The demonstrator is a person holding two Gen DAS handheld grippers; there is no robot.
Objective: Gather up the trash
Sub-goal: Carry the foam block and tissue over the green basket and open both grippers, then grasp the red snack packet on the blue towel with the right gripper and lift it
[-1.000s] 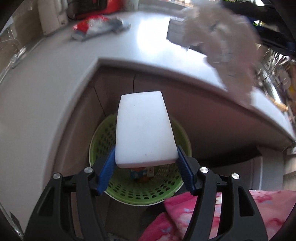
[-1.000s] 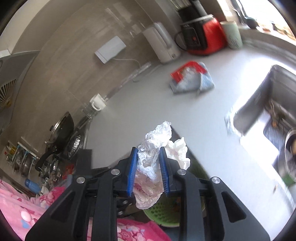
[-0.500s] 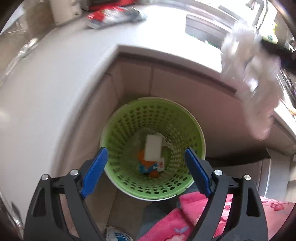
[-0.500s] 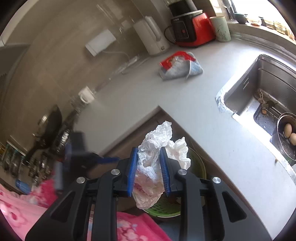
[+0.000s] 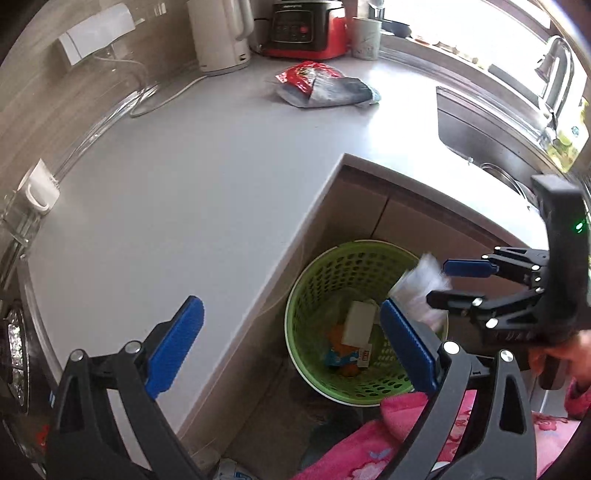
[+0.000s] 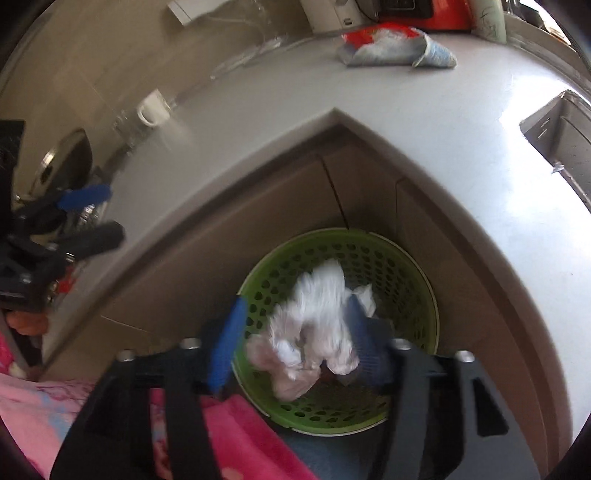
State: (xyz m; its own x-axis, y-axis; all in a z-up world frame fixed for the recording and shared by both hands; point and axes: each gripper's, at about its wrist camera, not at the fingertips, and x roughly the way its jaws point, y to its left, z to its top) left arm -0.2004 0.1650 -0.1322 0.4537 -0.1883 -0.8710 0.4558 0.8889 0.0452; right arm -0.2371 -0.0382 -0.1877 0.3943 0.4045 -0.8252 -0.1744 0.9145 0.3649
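Disposal is the step in hand, judging by both views.

Left wrist view: the left gripper (image 5: 291, 343) is hanging wide open and empty above the countertop (image 5: 207, 192) edge, beside the green perforated basket (image 5: 306, 295) on the floor. Inside the basket a white block (image 5: 357, 321) is lying on orange and blue packaging (image 5: 341, 356). The right gripper (image 5: 437, 282) is reaching in from the right over the basket rim, with the crumpled white plastic bag (image 5: 419, 291) at its fingers. A red and grey snack packet (image 5: 325, 85) is lying far back on the counter, near the kettle (image 5: 218, 35).

Right wrist view: the right gripper (image 6: 295, 332) is hovering directly above the basket (image 6: 406, 266), its jaws parted wider than the bag (image 6: 317, 314), which is blurred between them, apparently loose. Whether one pad is touching it I cannot tell. The next move probably calls for letting the bag fall clear, then going for the packet (image 6: 395, 48).
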